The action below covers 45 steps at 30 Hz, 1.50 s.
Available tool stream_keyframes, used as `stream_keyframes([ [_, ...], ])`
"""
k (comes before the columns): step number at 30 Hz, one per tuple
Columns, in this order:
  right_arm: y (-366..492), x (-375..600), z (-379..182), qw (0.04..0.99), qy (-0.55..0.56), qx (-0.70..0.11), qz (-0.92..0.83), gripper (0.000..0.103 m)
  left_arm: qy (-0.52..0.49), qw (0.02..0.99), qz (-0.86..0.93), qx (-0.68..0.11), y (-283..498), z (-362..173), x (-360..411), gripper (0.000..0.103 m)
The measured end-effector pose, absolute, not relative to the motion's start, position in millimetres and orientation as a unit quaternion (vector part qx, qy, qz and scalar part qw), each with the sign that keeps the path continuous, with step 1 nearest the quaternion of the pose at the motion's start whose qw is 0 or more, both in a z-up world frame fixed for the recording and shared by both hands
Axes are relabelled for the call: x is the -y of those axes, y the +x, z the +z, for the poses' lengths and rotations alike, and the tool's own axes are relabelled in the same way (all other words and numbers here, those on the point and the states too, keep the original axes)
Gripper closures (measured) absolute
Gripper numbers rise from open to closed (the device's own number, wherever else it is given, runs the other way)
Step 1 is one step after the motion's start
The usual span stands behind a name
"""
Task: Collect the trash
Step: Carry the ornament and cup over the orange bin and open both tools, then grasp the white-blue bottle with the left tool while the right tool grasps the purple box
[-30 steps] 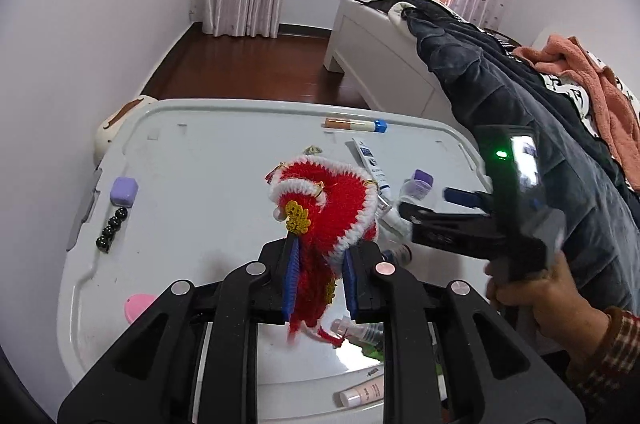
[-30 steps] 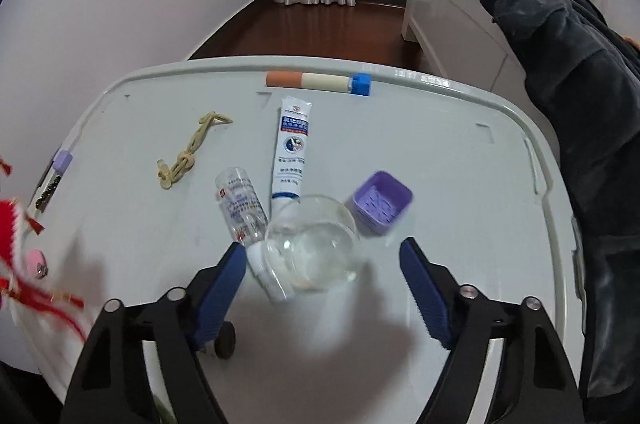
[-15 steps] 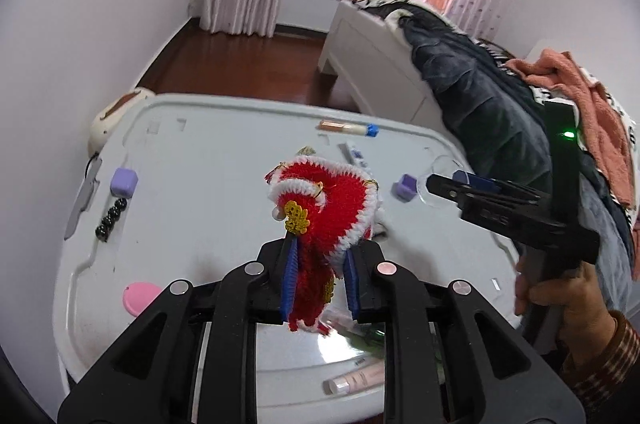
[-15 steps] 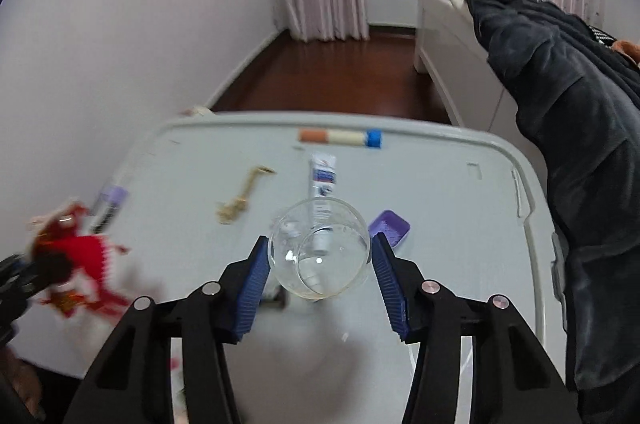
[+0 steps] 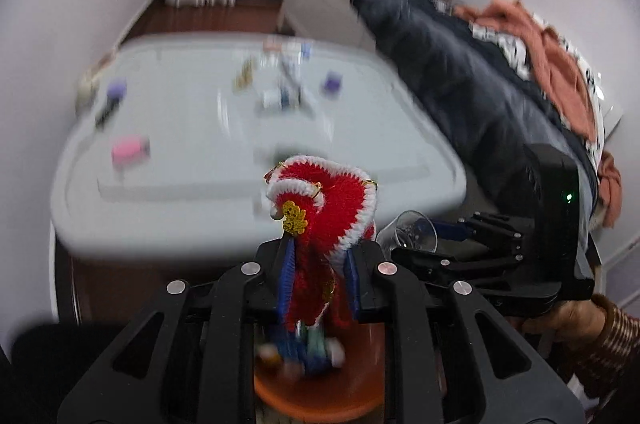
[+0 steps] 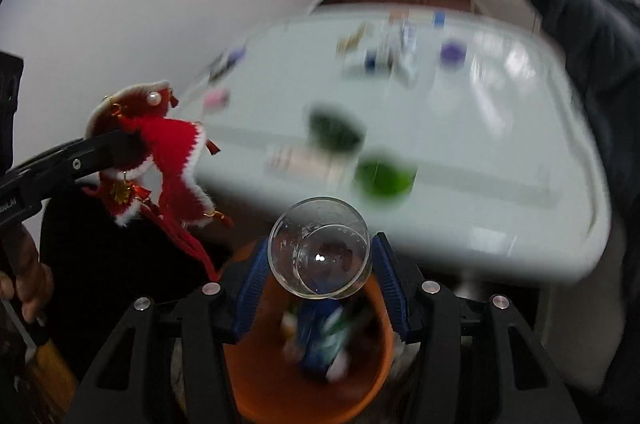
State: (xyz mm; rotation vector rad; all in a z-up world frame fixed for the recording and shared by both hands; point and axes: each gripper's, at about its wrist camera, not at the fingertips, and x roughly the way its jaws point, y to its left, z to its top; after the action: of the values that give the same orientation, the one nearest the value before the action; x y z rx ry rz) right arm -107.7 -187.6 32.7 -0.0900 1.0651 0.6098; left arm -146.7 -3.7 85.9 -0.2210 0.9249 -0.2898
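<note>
My left gripper [image 5: 318,270] is shut on a red and white knitted ornament [image 5: 324,203]; the ornament also shows in the right wrist view [image 6: 160,151]. My right gripper [image 6: 318,290] is shut on a clear glass cup [image 6: 318,248], which also shows in the left wrist view [image 5: 408,232]. Both are held off the table's near edge, above an orange bin [image 6: 360,384] that has blue and white rubbish in it. The bin also shows below the left gripper [image 5: 320,392].
The white table [image 5: 200,151] lies ahead, blurred, with small items: a pink piece [image 5: 128,151], purple pieces [image 5: 333,81], tubes and a bottle [image 5: 280,95], green blurred things [image 6: 384,177]. A bed with a dark quilt [image 5: 480,95] runs along the right.
Both grippers have pulled back from over the table to beyond its near edge, above the orange bin. The right gripper closed on the glass cup and lifted it. The left still holds the ornament.
</note>
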Motion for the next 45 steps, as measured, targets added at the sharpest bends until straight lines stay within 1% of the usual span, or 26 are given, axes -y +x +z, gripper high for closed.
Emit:
stream_keyframes([
  [3,-129.7,186.2,2.3,0.788,-0.047,-0.542,0.289,0.051,-0.110,0.851,-0.129,-0.497,-160.3,49.8,4.7,0.082],
  [4,-133.2,185.0,-7.3,0.775,-0.050,-0.560,0.290,0.048,-0.110,0.839,-0.128,-0.518,-163.6,36.8,4.6,0.077],
  [5,-135.7,184.7,-13.5,0.768,-0.053,-0.570,0.288,0.042,-0.111,0.826,-0.122,-0.538,-167.2,26.2,5.1,0.067],
  [6,-140.6,184.7,-17.9,0.768,-0.055,-0.574,0.279,0.028,-0.116,0.818,-0.118,-0.551,-167.1,20.4,4.2,0.063],
  [7,-140.7,185.2,-18.5,0.771,-0.059,-0.574,0.271,0.025,-0.124,0.810,-0.113,-0.562,-166.2,15.8,2.1,0.057],
  [8,-136.2,187.0,-15.1,0.774,-0.055,-0.570,0.269,0.025,-0.130,0.805,-0.107,-0.569,-163.5,13.4,-1.1,0.050],
  [9,-134.9,188.3,-11.8,0.779,-0.051,-0.565,0.268,0.023,-0.131,0.804,-0.105,-0.570,-163.0,14.5,-2.3,0.045],
  [10,-131.0,191.3,-4.5,0.789,-0.049,-0.554,0.261,0.021,-0.131,0.806,-0.104,-0.568,-161.9,16.3,-3.6,0.038],
  [14,-107.8,203.4,32.0,0.827,-0.040,-0.507,0.241,0.020,-0.116,0.832,-0.132,-0.527,-145.3,39.5,-7.4,0.038],
  [16,-86.4,208.8,59.6,0.845,-0.027,-0.479,0.236,0.019,-0.082,0.849,-0.159,-0.498,-126.9,60.7,-3.1,0.037],
  [17,-78.3,210.4,72.3,0.853,-0.020,-0.465,0.236,0.017,-0.063,0.859,-0.166,-0.481,-116.1,70.5,-0.3,0.035],
  [18,-68.2,213.2,88.3,0.863,-0.011,-0.446,0.237,0.013,-0.049,0.866,-0.172,-0.467,-106.0,78.4,2.1,0.031],
  [20,-47.6,216.8,119.1,0.884,0.010,-0.406,0.233,0.009,-0.028,0.880,-0.189,-0.434,-84.0,90.3,5.8,0.023],
  [21,-36.6,218.3,133.7,0.895,0.021,-0.382,0.230,0.005,-0.019,0.886,-0.205,-0.415,-64.3,94.7,8.5,0.021],
  [22,-26.0,219.6,145.0,0.905,0.030,-0.358,0.227,0.005,-0.014,0.886,-0.213,-0.411,-51.5,94.3,10.4,0.019],
  [25,-5.0,225.2,154.5,0.928,0.029,-0.317,0.195,0.005,0.004,0.876,-0.249,-0.413,8.4,77.2,18.4,0.019],
  [27,0.2,229.7,143.6,0.936,0.026,-0.303,0.174,0.005,0.025,0.874,-0.244,-0.419,40.5,59.5,23.3,0.019],
  [29,6.8,236.1,123.6,0.937,0.028,-0.308,0.160,0.005,0.041,0.869,-0.243,-0.429,65.2,41.9,26.6,0.019],
  [31,22.0,240.0,103.2,0.924,0.041,-0.351,0.150,0.005,0.053,0.862,-0.240,-0.444,89.0,23.4,29.0,0.019],
  [32,26.3,243.9,100.4,0.918,0.059,-0.358,0.162,0.005,0.057,0.857,-0.244,-0.451,101.1,14.2,31.2,0.019],
  [34,33.0,253.3,101.3,0.916,0.076,-0.358,0.164,0.005,0.067,0.851,-0.249,-0.457,111.6,3.7,34.3,0.021],
  [40,34.8,264.1,101.7,0.917,0.075,-0.361,0.152,0.005,0.087,0.839,-0.246,-0.478,132.5,-15.1,48.6,0.021],
  [42,34.0,262.8,100.7,0.918,0.065,-0.361,0.153,0.005,0.097,0.843,-0.228,-0.478,133.1,-20.5,51.3,0.024],
  [43,33.1,262.4,100.8,0.920,0.057,-0.357,0.150,0.005,0.109,0.846,-0.212,-0.477,131.1,-20.3,52.6,0.034],
  [44,31.6,261.6,101.4,0.922,0.052,-0.354,0.148,0.005,0.113,0.849,-0.198,-0.476,130.4,-18.6,52.6,0.057],
  [45,29.4,259.9,102.2,0.924,0.045,-0.350,0.147,0.005,0.085,0.850,-0.191,-0.483,129.5,-13.6,46.4,0.076],
])
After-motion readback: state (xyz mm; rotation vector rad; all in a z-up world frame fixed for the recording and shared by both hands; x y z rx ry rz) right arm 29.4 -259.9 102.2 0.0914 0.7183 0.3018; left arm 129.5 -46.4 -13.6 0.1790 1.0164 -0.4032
